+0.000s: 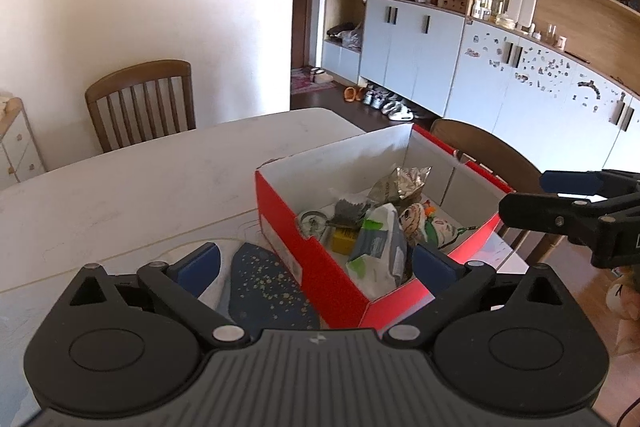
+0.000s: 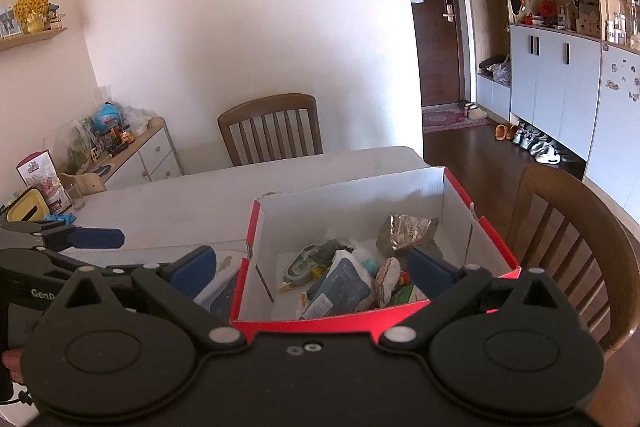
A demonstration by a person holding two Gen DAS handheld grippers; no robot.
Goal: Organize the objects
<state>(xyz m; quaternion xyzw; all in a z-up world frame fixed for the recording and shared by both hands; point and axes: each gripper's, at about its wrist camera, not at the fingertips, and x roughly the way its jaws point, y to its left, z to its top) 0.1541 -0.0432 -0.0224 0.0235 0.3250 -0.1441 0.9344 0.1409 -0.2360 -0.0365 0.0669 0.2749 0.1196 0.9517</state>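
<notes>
Two sets of black tongs with blue pads are wide open, and nothing is held in either one. The left tongs hang over the near left corner of a red cardboard box with white inside walls. One blue pad is outside the box and the other is over the inside. The right tongs hang over the near wall of the same box.

The box sits on a white bench, close to its right edge. Inside the box lie a crumpled shiny foil wrapper, a grey and white soft pack, a small yellow block and a few more small things that are hard to make out.

Just beside the box, on its left, lies a flat dark blue thing with pale speckles.
</notes>
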